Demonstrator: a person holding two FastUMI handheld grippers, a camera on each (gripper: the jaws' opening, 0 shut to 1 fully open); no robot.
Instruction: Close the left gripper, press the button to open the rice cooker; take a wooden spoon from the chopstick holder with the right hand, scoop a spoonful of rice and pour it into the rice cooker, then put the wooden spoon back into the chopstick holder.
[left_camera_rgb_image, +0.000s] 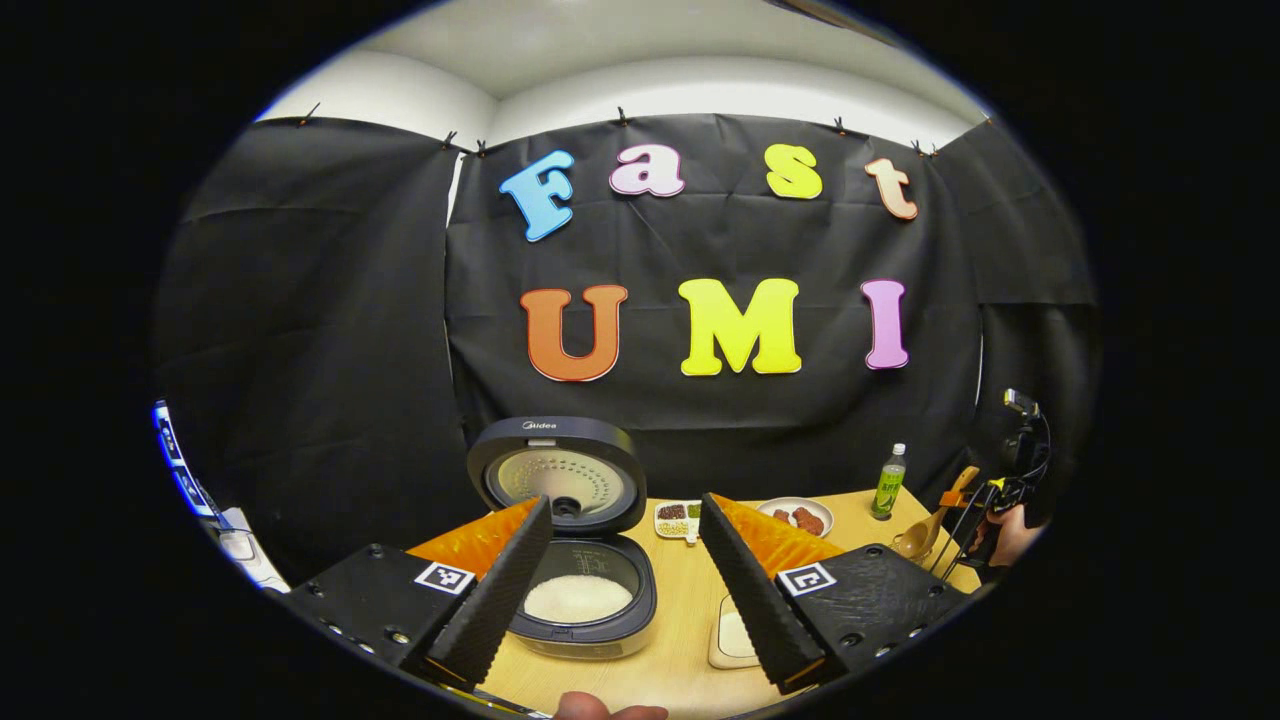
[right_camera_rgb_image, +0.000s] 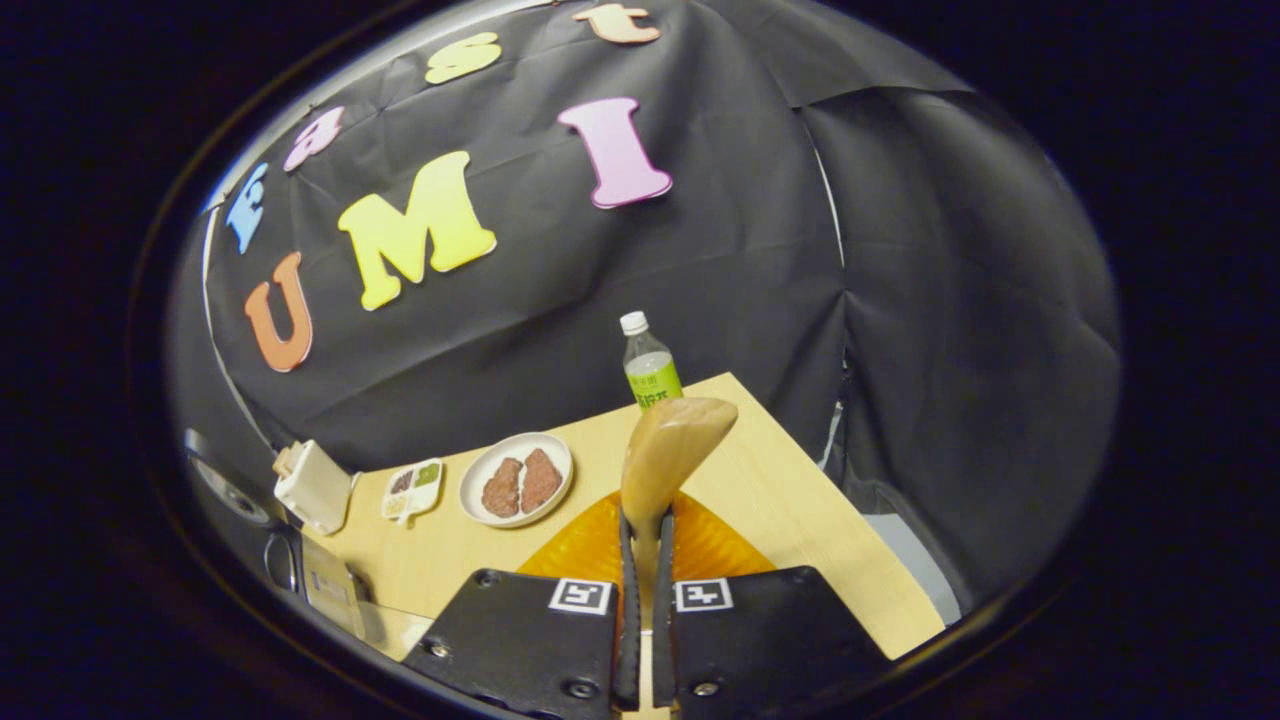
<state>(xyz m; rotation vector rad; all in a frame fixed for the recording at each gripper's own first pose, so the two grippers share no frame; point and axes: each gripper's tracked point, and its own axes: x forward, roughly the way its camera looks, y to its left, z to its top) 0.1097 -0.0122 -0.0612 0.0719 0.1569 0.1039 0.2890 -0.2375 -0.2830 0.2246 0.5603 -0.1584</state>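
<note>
The rice cooker (left_camera_rgb_image: 580, 560) sits on the bench (left_camera_rgb_image: 690, 610) with its lid up and white rice inside. The left gripper (left_camera_rgb_image: 625, 590) hangs in front with fingers spread wide, out of the way. The right gripper (right_camera_rgb_image: 645, 600) pinches the wooden spoon (right_camera_rgb_image: 665, 450) by its handle, bowl up, ready to go back.

The left gripper (left_camera_rgb_image: 625, 575) has two long wedge-shaped fingers (left_camera_rgb_image: 500, 590) with ribbed, ridged faces. Each is mounted on a flat dark block dotted with screws. On each block sits a small square black-and-white marker (left_camera_rgb_image: 444, 577), and pleated orange panels rise at 12 o'clock from them. The right gripper (right_camera_rgb_image: 645, 610) is built alike: dark blocks, a square marker (right_camera_rgb_image: 581, 596) on each, screws at 6 o'clock, an orange pleated fan beyond.
</note>
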